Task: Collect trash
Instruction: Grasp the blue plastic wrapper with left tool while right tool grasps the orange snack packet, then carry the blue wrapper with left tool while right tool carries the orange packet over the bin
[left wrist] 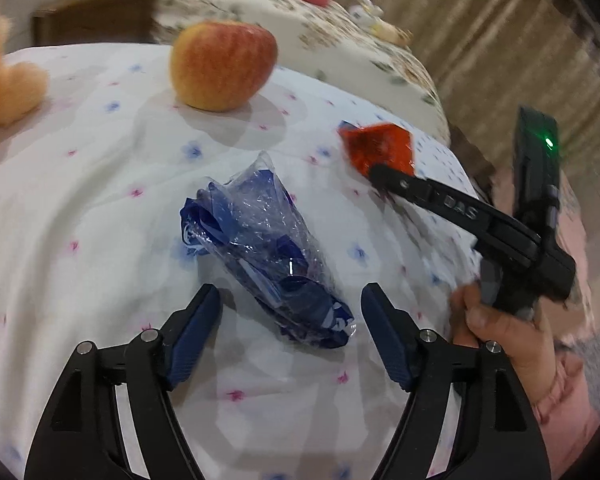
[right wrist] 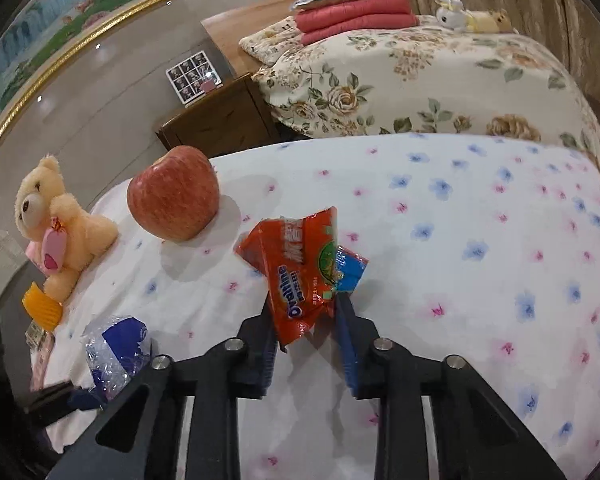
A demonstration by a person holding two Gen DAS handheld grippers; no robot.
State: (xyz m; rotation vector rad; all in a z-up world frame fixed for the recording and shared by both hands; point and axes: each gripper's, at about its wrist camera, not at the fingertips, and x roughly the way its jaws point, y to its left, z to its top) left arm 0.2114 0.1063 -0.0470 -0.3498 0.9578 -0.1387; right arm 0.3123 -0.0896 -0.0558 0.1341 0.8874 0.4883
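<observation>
A crumpled blue and clear plastic wrapper [left wrist: 260, 256] lies on the white flowered bedspread [left wrist: 80, 200]. My left gripper [left wrist: 290, 296] is open, its jaws on either side of the wrapper's near end, not touching it. My right gripper [right wrist: 306, 304] is shut on an orange Ovaltine wrapper [right wrist: 300, 268] and holds it just above the bedspread [right wrist: 480, 280]. In the left wrist view the right gripper [left wrist: 374, 170] shows at the right with the orange wrapper [left wrist: 380, 148]. The blue wrapper also shows in the right wrist view [right wrist: 114, 352] at the lower left.
A red-yellow apple [left wrist: 222, 64] [right wrist: 174, 194] sits on the bedspread behind the wrappers. A plush bear [right wrist: 56, 220] sits at the left edge. A second bed with a floral cover [right wrist: 420, 80] and a wooden nightstand [right wrist: 220, 116] stand beyond.
</observation>
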